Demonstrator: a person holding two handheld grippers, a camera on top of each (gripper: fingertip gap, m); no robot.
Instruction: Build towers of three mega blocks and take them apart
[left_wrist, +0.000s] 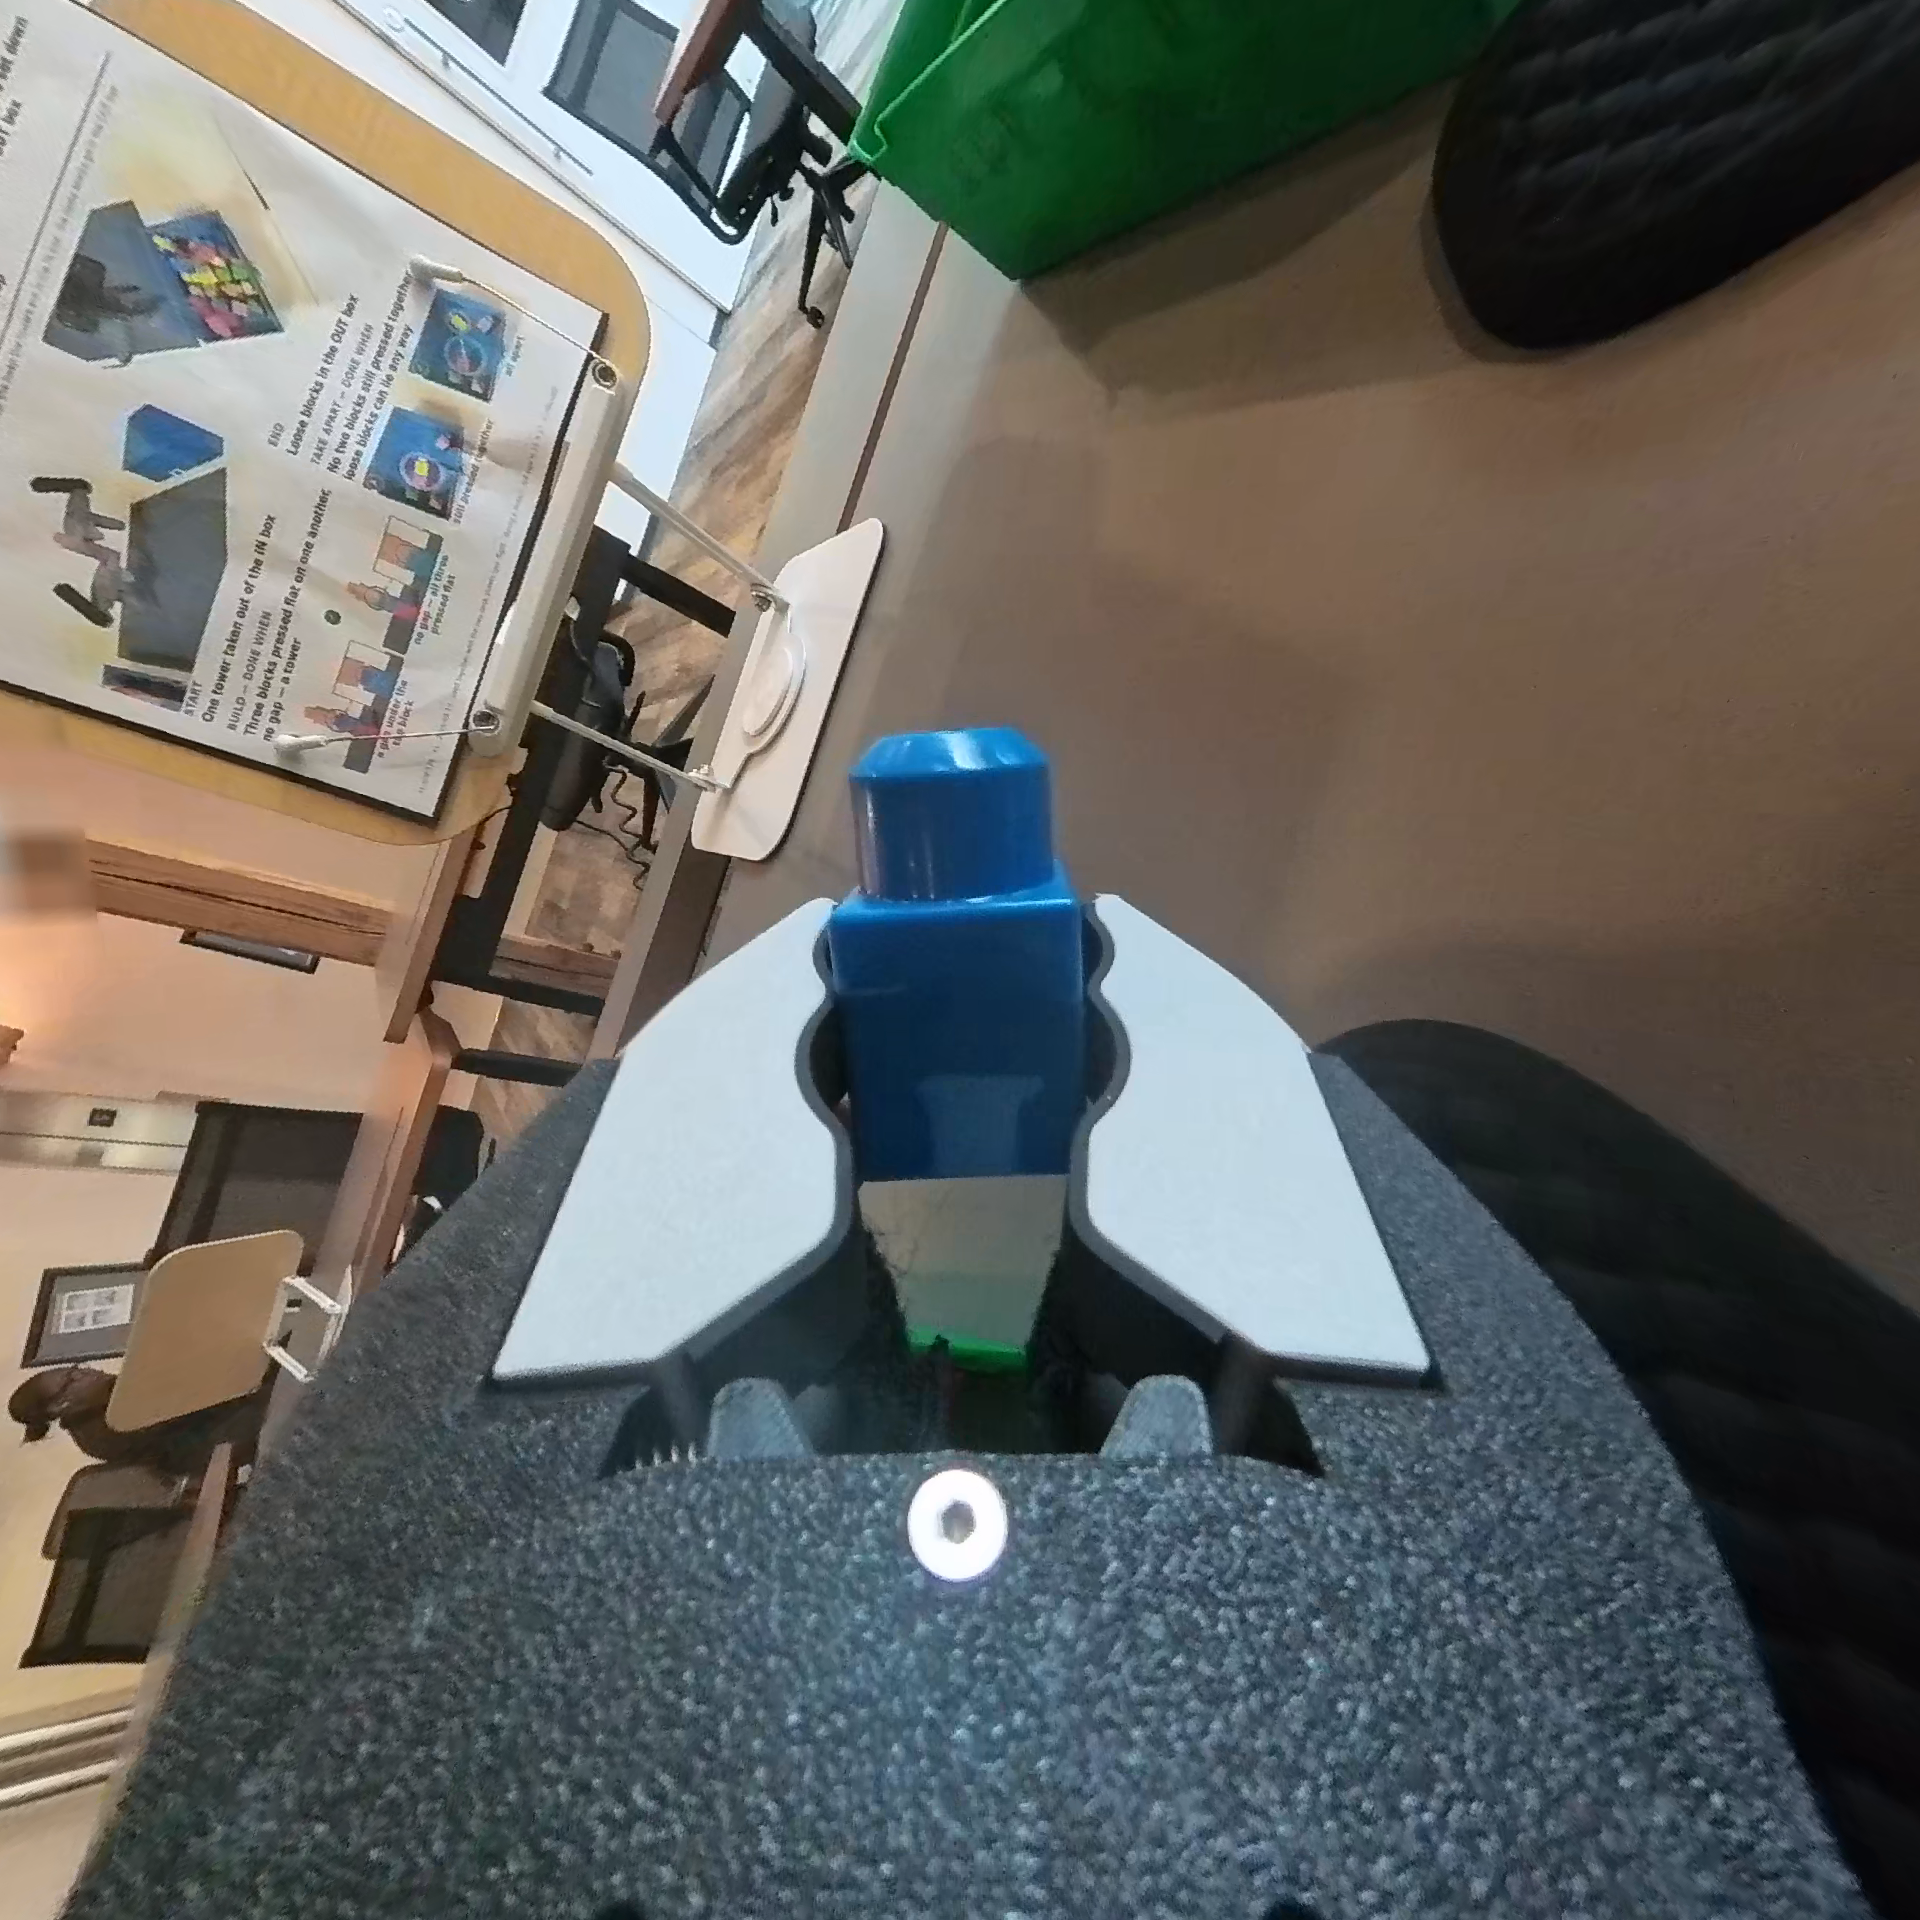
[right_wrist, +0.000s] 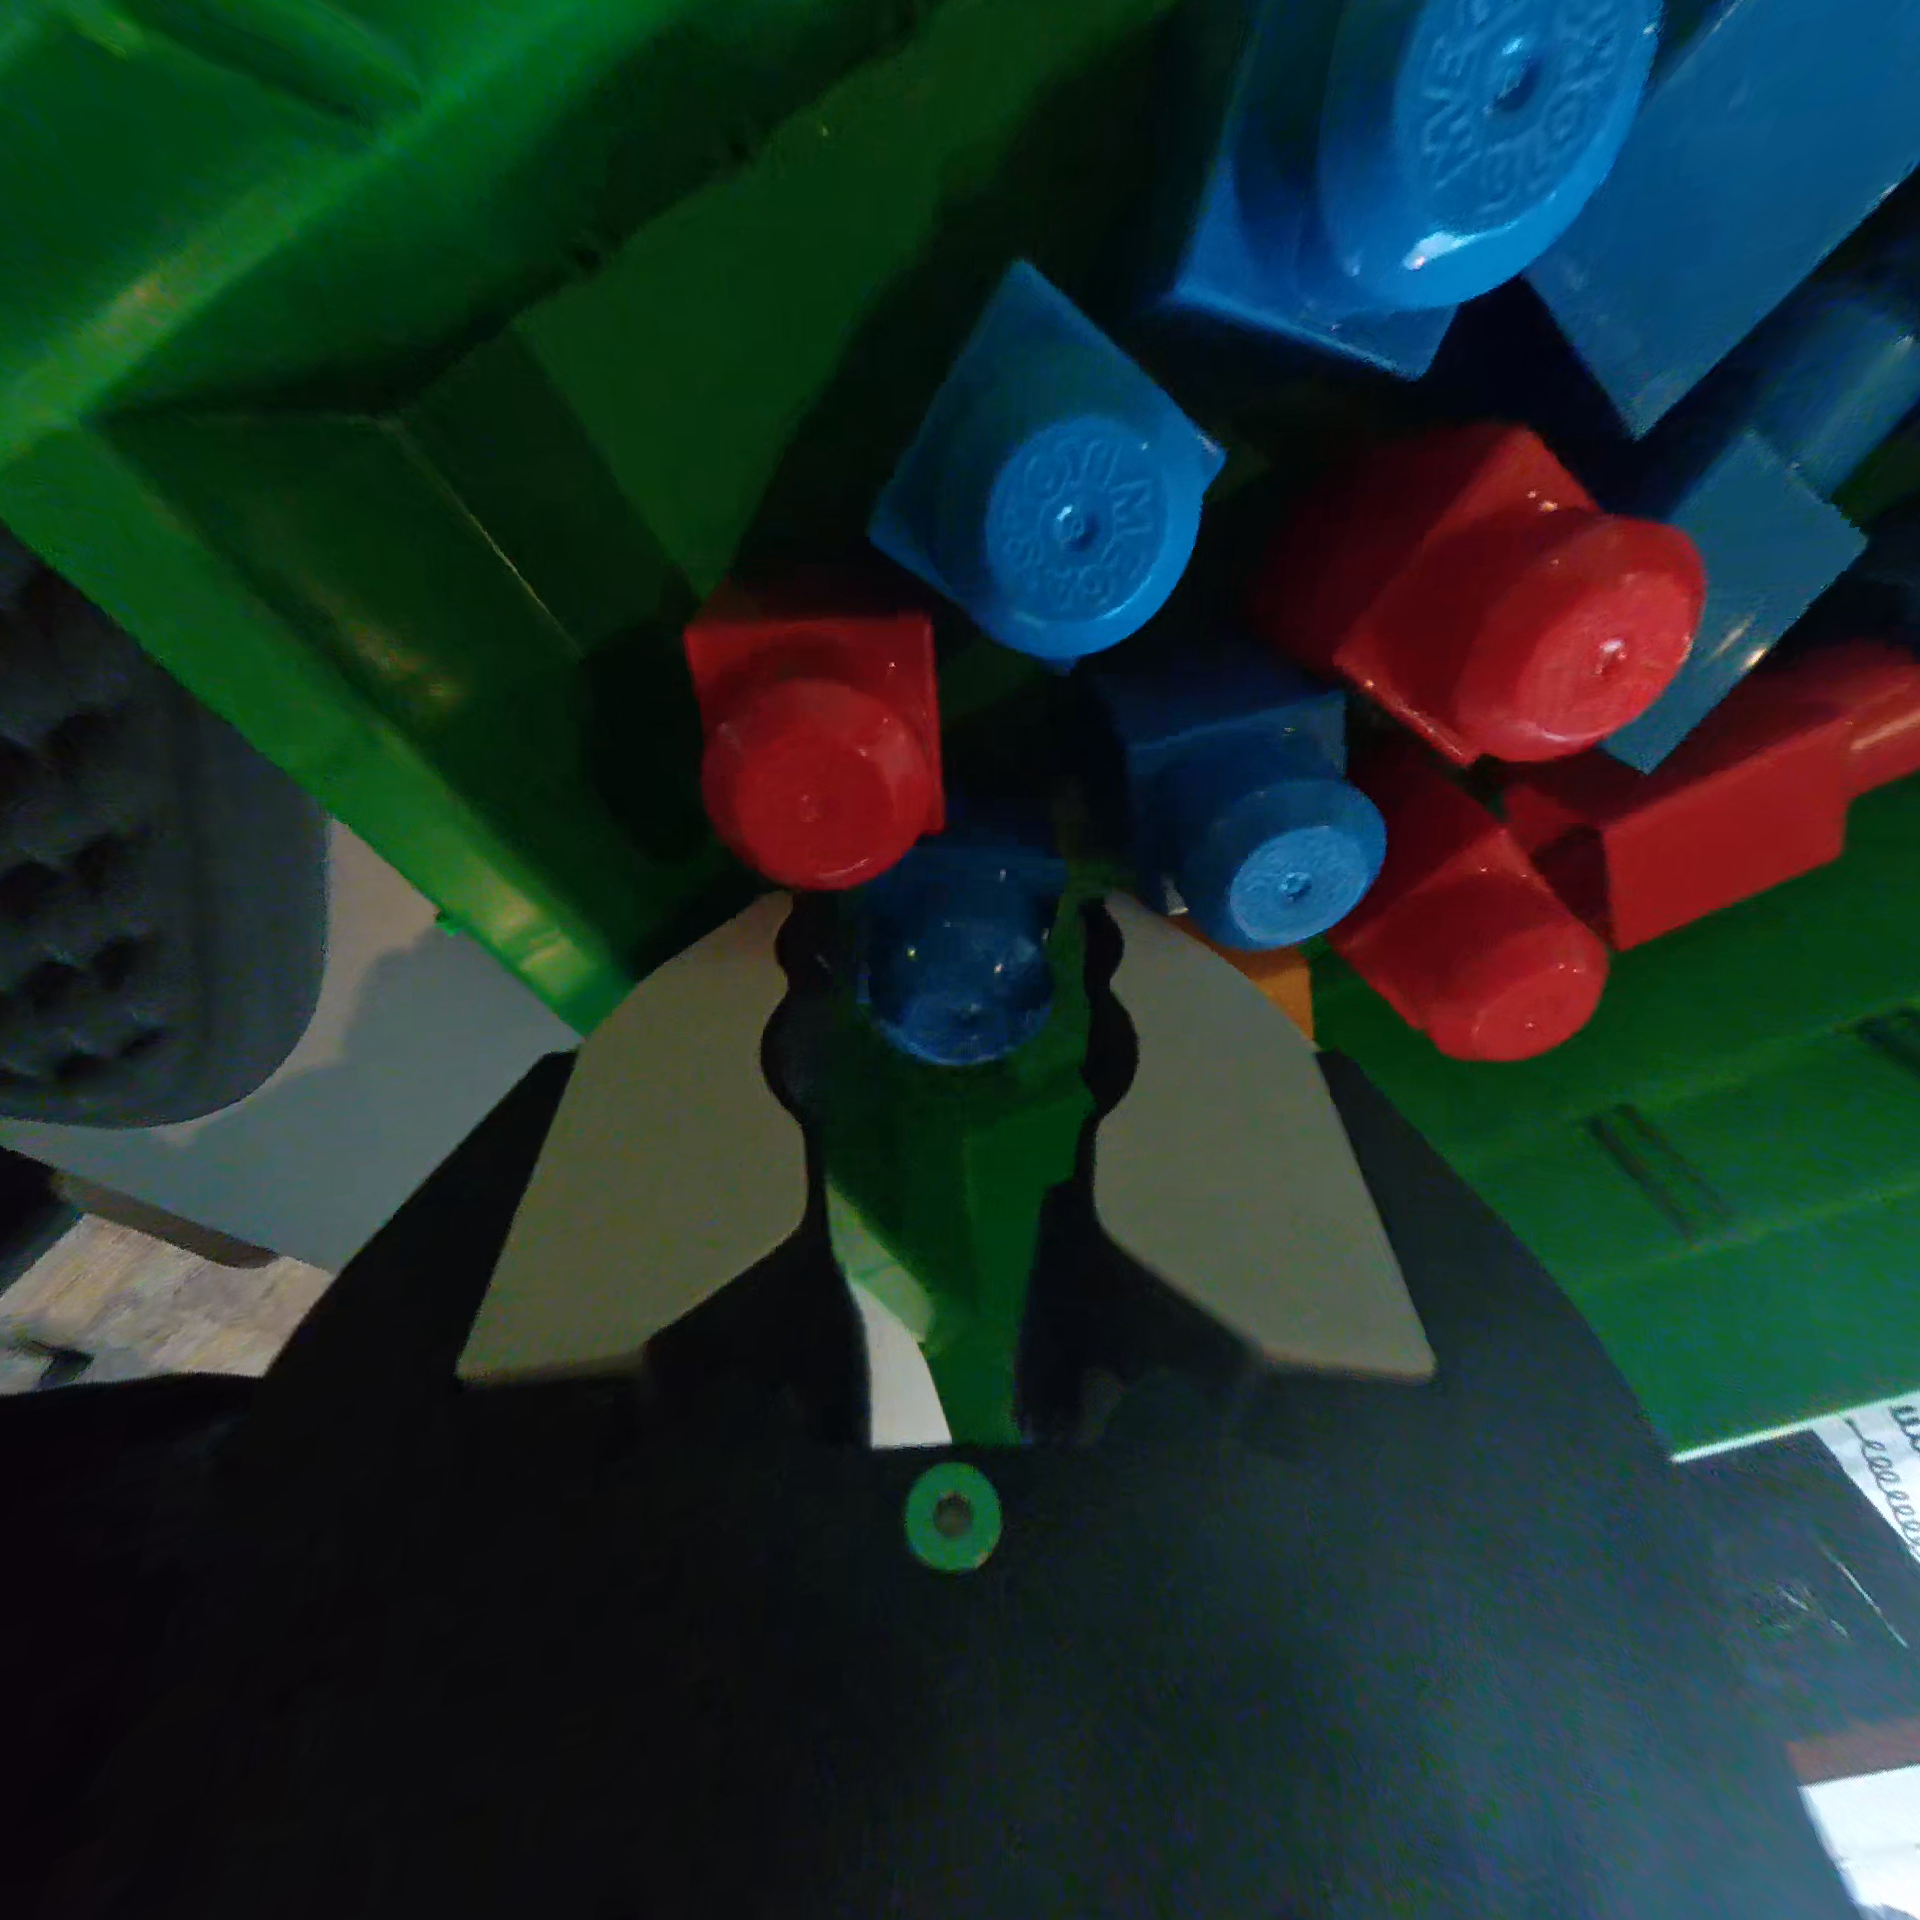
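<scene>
My left gripper (left_wrist: 958, 935) is shut on a blue mega block (left_wrist: 956, 997) and holds it in the air above the tan table, stud pointing away from me. My right gripper (right_wrist: 940, 925) reaches into a green bin (right_wrist: 436, 520) of loose red and blue blocks. Its jaws stand open on either side of a dark blue block (right_wrist: 961, 977) whose stud points at the camera, with a small gap on each side. A red block (right_wrist: 816, 769) lies just left of the tips, and a blue block (right_wrist: 1262, 852) lies just right of them.
In the left wrist view, the green bin (left_wrist: 1091, 114) stands at the far end of the table beside a black pad (left_wrist: 1683, 177). A white stand base (left_wrist: 790, 686) carries an instruction poster (left_wrist: 260, 395). Several more red and blue blocks (right_wrist: 1507, 603) are piled in the bin. The grippers' ends are close to 40 cm from one another.
</scene>
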